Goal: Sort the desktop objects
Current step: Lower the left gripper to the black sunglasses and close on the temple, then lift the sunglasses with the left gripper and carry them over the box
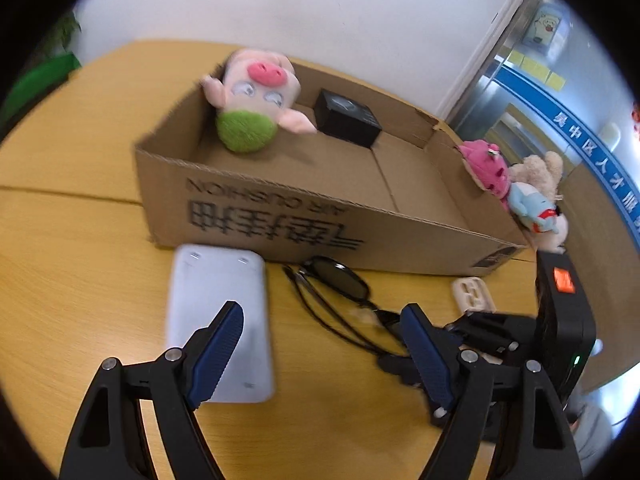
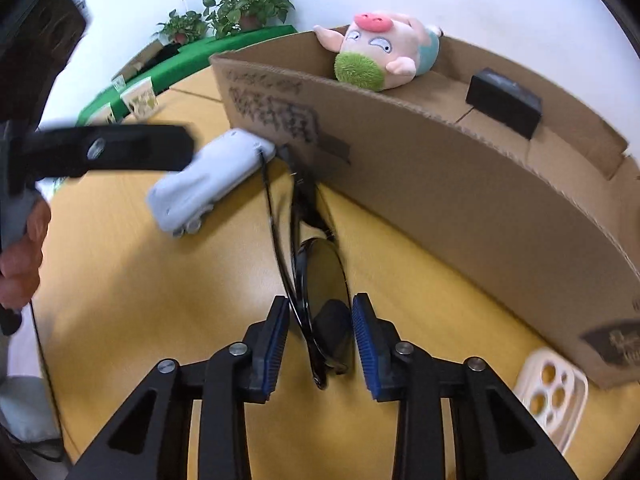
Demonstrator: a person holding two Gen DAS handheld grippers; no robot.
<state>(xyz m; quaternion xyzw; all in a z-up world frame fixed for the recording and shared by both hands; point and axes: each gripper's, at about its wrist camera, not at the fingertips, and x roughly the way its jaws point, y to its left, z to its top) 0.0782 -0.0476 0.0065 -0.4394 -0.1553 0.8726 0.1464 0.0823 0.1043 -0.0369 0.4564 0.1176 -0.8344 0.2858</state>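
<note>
Black sunglasses (image 2: 320, 280) lie folded on the yellow table in front of the cardboard box (image 2: 460, 200). My right gripper (image 2: 320, 336) is shut on their near lens, one blue pad on each side. The sunglasses (image 1: 336, 280) also show in the left wrist view, with the right tool's black body (image 1: 560, 312) beside them. My left gripper (image 1: 320, 336) stands open low over the table. Its left finger hangs over a white flat device (image 1: 218, 312) and nothing is gripped. Inside the box lie a pig plush (image 1: 256, 96) and a small black box (image 1: 346, 118).
A cream phone case (image 2: 552, 392) lies by the box's near right corner. Pink, beige and blue plush toys (image 1: 520, 188) sit at the box's right end. Potted plants (image 2: 240, 4) and a green surface stand far back. A person's hand (image 2: 20, 248) holds the left tool.
</note>
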